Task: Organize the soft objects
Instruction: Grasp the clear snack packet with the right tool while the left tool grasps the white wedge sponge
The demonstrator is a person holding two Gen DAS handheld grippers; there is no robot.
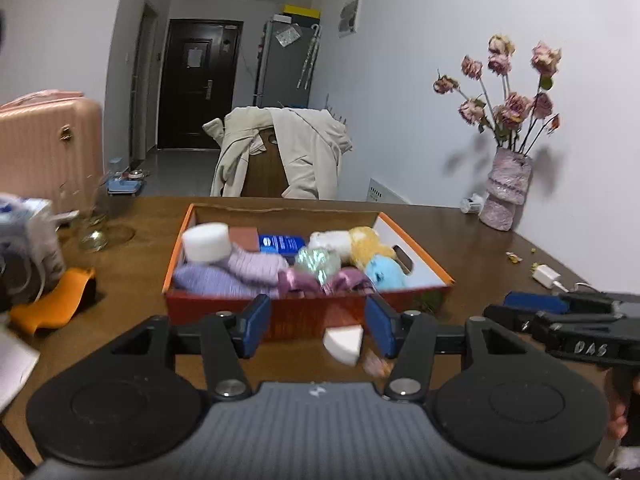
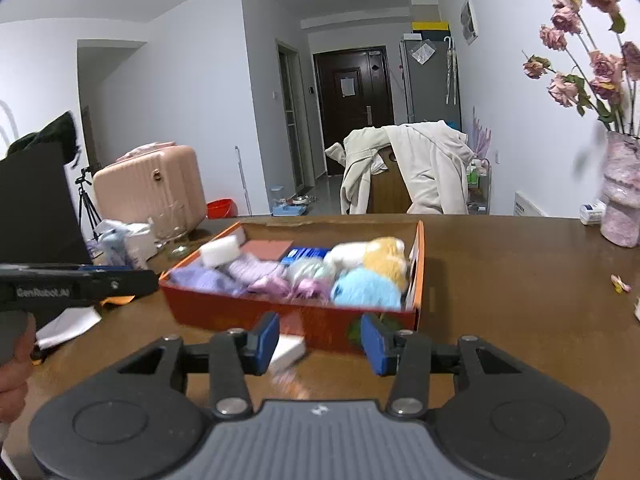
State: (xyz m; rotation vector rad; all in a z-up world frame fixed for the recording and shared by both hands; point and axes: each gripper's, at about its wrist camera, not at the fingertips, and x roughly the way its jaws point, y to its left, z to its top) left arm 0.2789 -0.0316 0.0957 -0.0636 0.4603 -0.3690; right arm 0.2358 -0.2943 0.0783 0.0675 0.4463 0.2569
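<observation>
Where the brown table runs toward the white wall, an orange cardboard box sits near its middle, packed with soft things: lilac knitted socks, a light-blue plush, a yellow plush and a white sponge block. Just before the box's near wall a white wedge sponge lies on the table. The left gripper and right gripper both hover low with jaws spread wide, holding nothing.
</observation>
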